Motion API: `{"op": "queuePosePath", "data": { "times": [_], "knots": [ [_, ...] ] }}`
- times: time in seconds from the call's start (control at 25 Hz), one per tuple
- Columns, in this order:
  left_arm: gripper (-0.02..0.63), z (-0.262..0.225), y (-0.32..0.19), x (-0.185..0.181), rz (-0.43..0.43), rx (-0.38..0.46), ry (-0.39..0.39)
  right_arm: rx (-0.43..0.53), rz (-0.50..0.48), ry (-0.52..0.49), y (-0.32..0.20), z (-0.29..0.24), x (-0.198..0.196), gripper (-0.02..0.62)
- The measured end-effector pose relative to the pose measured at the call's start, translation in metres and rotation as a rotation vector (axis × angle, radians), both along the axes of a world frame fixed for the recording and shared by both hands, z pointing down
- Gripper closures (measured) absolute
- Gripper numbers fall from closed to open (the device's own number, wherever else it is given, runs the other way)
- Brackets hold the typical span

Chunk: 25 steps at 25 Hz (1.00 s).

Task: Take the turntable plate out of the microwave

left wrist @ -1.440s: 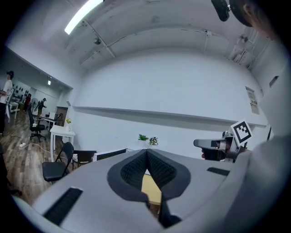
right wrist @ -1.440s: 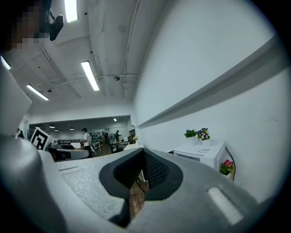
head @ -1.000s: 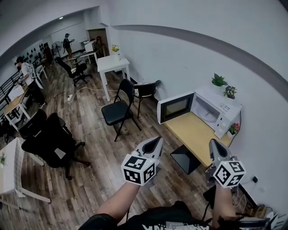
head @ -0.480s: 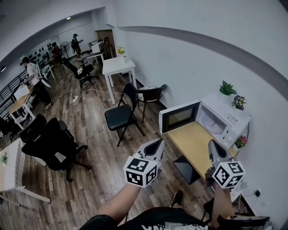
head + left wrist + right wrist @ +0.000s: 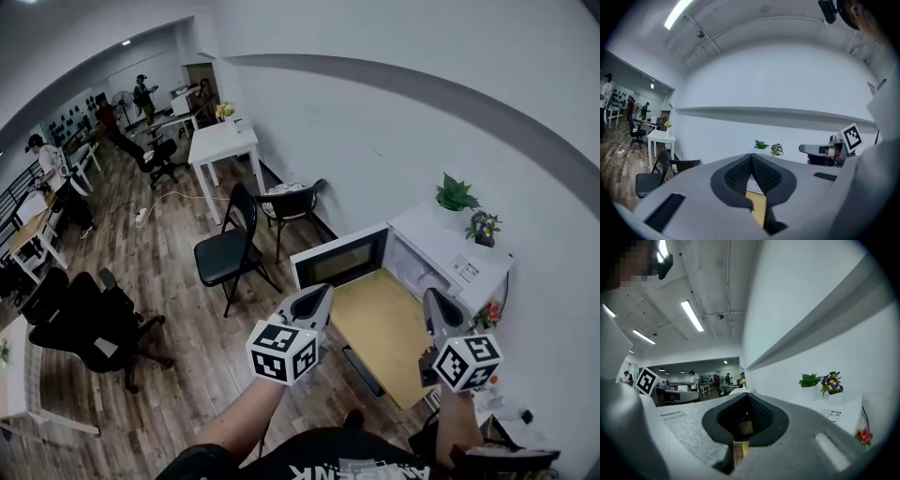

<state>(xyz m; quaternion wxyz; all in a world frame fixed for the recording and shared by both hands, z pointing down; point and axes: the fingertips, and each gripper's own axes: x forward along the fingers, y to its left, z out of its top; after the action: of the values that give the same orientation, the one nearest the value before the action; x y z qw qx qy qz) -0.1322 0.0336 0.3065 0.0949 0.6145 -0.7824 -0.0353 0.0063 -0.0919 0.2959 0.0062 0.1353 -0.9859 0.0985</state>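
Note:
A white microwave [image 5: 457, 253] stands on a wooden table [image 5: 380, 323] by the wall, its door [image 5: 339, 258] swung open to the left. The pale turntable plate [image 5: 418, 277] lies inside the cavity, partly hidden behind my right gripper. My left gripper [image 5: 323, 292] is shut and empty, hovering over the table's near left edge below the door. My right gripper [image 5: 432, 296] is shut and empty too, in front of the cavity. In the left gripper view the left gripper [image 5: 751, 156] points at the wall; in the right gripper view the right gripper [image 5: 747, 397] does likewise.
Two small potted plants [image 5: 456, 195] [image 5: 483, 226] sit on the microwave top. A black folding chair [image 5: 225, 255] and a second chair [image 5: 291, 201] stand left of the table, a white table [image 5: 220, 142] farther back. Office chairs [image 5: 84, 319] and people are far left.
Both grippers have travelled forward together toward the microwave table, still shut. The microwave and its open door now lie closer, just beyond the gripper tips.

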Motion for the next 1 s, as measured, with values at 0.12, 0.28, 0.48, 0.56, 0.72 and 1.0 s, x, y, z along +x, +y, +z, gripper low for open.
{"op": "queuePosePath", "data": {
  "times": [0.12,0.28,0.48,0.56,0.72,1.0],
  "knots": [
    [0.603,0.003,-0.037,-0.004,0.006,-0.027,0.003,-0.002,-0.005,0.008,-0.029,0.003,0.0,0.592],
    [0.603,0.003,-0.084,0.0,0.031,-0.034,0.012,-0.014,0.01,0.02,-0.07,0.009,0.004,0.592],
    [0.603,0.009,-0.133,0.009,0.064,-0.051,0.008,-0.017,0.002,0.013,-0.105,0.012,0.006,0.592],
    [0.603,0.015,-0.151,0.013,0.084,-0.062,0.011,-0.019,0.015,0.012,-0.118,0.014,0.009,0.592],
    [0.603,0.02,-0.175,0.011,0.124,-0.076,0.014,-0.034,0.05,0.01,-0.132,0.02,0.011,0.592],
    [0.603,0.033,-0.222,-0.012,0.222,-0.046,0.051,-0.029,0.148,0.025,-0.156,0.031,-0.001,0.592]
  ]
}}
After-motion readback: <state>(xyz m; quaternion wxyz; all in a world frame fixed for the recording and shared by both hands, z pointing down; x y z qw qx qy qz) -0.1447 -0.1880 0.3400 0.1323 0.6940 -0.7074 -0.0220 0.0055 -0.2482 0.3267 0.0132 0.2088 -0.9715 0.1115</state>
